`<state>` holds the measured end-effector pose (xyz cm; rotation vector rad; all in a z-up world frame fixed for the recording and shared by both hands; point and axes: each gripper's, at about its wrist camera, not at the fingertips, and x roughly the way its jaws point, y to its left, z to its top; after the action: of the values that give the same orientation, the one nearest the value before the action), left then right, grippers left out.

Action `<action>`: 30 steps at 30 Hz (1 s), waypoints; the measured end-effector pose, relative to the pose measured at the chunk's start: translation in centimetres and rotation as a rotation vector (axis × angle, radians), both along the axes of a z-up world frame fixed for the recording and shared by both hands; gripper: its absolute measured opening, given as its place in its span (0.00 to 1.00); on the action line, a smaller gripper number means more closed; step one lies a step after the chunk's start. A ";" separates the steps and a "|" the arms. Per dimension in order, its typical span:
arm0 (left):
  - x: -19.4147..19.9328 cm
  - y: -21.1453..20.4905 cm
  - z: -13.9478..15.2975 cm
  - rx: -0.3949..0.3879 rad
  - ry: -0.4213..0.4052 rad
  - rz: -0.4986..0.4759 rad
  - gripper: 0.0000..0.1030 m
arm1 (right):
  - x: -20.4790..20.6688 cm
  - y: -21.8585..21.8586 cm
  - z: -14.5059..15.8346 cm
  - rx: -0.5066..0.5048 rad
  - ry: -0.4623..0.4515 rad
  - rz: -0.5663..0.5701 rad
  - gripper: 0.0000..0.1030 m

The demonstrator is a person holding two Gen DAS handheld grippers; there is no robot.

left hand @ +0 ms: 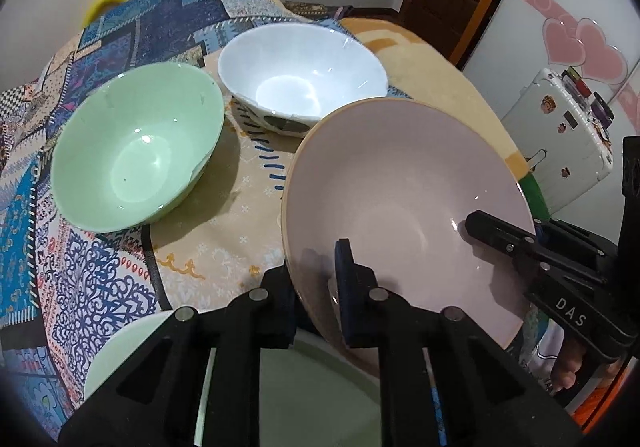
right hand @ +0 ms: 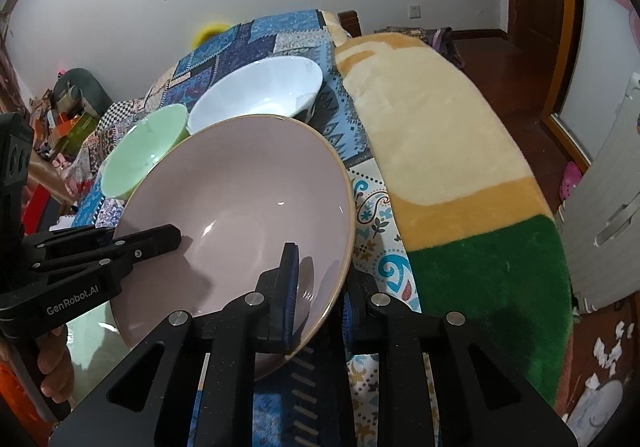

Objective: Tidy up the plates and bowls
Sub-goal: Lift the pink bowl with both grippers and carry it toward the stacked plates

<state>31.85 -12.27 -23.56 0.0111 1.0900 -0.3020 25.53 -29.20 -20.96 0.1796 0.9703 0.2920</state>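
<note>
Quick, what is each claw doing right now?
Left claw: shut on the near rim of the pink bowl.
Right claw: shut on the same pink bowl's rim, on its opposite side.

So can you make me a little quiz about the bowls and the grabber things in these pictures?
1. True or false: both grippers clamp the rim of the wide pale pink ceramic bowl.
2. How many other bowls stand behind it on the patchwork cloth?
3. Which is nearer the plush blanket: A, the mint green glass bowl, or B, the white glass bowl?

Key: 1 true: left gripper and right gripper each pinch its rim. 2 two. 3 B.
</note>
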 end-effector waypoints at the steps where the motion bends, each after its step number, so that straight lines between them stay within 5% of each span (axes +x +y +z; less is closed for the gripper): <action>1: -0.4 0.0 0.4 -0.001 -0.009 0.000 0.15 | -0.1 0.0 0.3 0.000 -0.006 0.001 0.16; 30: -9.3 6.0 9.4 -0.029 -0.161 0.067 0.15 | -4.5 5.9 6.2 0.005 -0.137 0.073 0.16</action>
<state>22.50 -6.28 -14.19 -0.0264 0.9245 -0.2522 20.99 -23.35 -14.71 0.1273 0.8414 0.3688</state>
